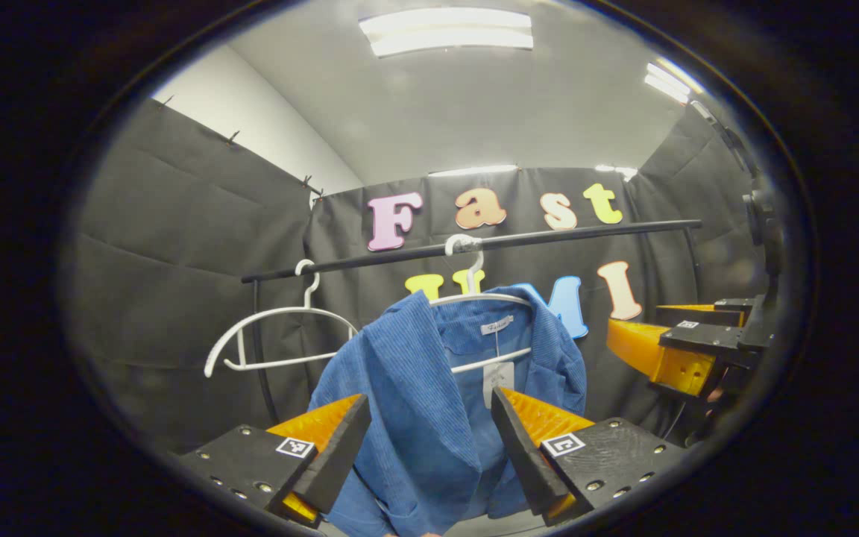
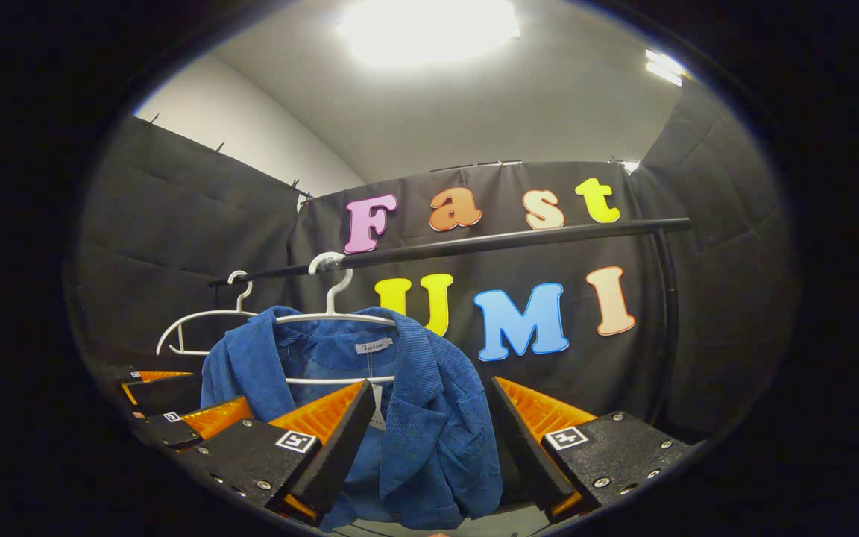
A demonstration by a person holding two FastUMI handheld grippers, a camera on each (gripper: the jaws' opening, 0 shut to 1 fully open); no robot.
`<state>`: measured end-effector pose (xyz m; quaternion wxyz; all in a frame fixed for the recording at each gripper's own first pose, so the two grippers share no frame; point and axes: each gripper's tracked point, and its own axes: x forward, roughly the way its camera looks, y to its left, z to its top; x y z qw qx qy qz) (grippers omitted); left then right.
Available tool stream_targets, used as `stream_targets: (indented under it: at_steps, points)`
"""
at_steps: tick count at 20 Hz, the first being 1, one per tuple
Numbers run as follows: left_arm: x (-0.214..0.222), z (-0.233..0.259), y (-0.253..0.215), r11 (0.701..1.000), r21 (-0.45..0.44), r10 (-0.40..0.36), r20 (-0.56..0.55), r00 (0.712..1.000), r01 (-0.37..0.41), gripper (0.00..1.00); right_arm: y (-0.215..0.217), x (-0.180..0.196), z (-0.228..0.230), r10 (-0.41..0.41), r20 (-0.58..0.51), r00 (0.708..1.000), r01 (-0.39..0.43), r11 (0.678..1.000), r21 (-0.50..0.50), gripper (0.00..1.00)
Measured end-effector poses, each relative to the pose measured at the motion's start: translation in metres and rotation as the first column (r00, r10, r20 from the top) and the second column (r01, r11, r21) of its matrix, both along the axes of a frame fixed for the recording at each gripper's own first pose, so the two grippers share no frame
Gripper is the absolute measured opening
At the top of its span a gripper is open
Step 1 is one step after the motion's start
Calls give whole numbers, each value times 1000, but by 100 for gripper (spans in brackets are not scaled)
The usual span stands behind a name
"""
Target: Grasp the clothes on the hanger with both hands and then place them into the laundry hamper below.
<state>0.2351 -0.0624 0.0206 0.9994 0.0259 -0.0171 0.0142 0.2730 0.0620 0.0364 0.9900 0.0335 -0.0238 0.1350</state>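
Black cloth backs a rail [image 1: 474, 246] carrying the blue jacket [image 1: 429, 418] ahead of both released claws: left claw [image 1: 429, 455], right claw [image 2: 429, 447]. Approach step; next, each must close on cloth.

A blue jacket [image 1: 429, 403] of ribbed, corduroy-like cloth, matt and soft-looking, hangs with a small woven label at its collar and a paper tag [image 1: 499, 379] below it. It sits on a white hanger [image 1: 483, 298] with a smooth, slightly glossy coating; a second, bare white hanger [image 1: 273, 335] beside it has the same finish. Both hook over a dark rail [image 1: 474, 246] that looks like smooth metal with a faint sheen. The booth's wall [image 1: 176, 283] is matt black cloth, creased and pinned along its top edge. The ceiling [image 1: 474, 112] above is a smooth, pale, matt surface. The left gripper [image 1: 429, 447] and right gripper [image 2: 429, 447] bodies look like hard plastic, finely textured and studded with shiny metal screws.
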Motion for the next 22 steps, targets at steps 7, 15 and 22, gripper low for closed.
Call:
stream_targets:
  at_steps: [7,15,22]
  points:
    - [56,-39,-1,995,-29,93,-53,994,-95,94,20,54,-43,106,-49,993,-106,994,1,95]
    - [92,-78,11,978,15,208,-119,971,-208,94,45,99,-86,187,-99,978,-188,982,-8,95]
    - [93,-98,19,967,-22,246,-162,956,-253,94,70,119,-122,211,-198,957,-208,977,37,95]
